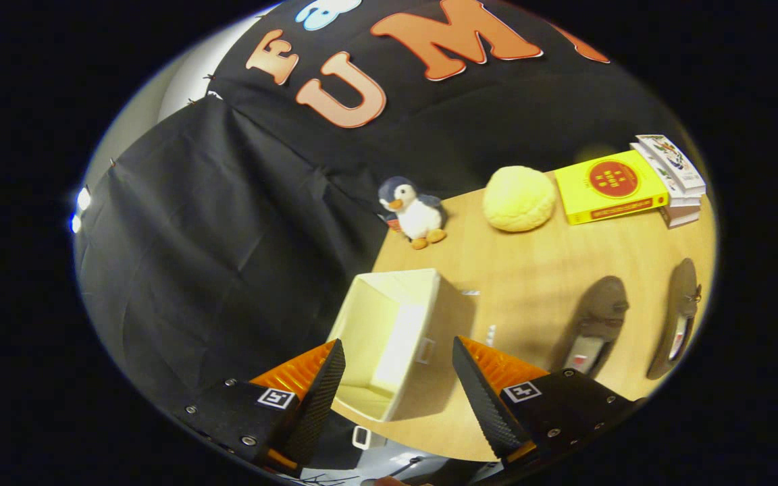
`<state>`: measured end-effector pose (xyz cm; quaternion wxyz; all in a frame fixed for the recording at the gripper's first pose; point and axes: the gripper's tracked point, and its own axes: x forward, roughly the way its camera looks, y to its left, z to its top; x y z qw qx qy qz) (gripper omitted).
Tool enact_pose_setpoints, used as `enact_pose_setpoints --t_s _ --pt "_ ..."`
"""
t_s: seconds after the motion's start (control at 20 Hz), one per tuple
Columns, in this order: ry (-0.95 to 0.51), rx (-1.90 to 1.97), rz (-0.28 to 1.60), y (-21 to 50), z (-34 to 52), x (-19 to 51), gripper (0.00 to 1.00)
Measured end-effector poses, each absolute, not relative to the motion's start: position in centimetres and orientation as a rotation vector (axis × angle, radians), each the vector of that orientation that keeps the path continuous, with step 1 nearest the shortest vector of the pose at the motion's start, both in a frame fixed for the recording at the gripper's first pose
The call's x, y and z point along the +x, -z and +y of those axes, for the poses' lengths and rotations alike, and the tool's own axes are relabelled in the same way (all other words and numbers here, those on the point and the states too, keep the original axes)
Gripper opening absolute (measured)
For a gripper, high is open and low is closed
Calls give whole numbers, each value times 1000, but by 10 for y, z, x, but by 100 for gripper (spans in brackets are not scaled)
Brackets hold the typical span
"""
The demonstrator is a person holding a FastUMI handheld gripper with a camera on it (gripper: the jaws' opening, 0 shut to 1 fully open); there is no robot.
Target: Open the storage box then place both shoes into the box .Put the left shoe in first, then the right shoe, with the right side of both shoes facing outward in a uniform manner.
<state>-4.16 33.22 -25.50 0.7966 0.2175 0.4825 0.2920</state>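
Observation:
A cream storage box (389,337) stands on the wooden table (531,270) with its top open and its inside bare. My gripper (399,378) hovers above it, open, the fingers spread to either side of the box's near end with nothing between them. Two dark shoes lie to the right of the box: one shoe (595,324) just beyond the right finger, the other shoe (679,317) farther right near the table's edge. Both point away from me.
At the table's back stand a plush penguin (415,212), a round yellow cushion (519,199), a yellow book (610,185) and a small stack of books (674,179). Black cloth hangs left of the table, past its left edge.

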Motion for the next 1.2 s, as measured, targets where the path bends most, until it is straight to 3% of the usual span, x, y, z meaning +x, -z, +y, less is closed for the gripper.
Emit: enact_pose_setpoints --t_s 0.65,0.95,1.2 --pt "-286 254 1208 390 204 -53 96" --pt "-186 171 1214 448 185 -46 84" --pt "-95 203 1186 477 175 -25 63"
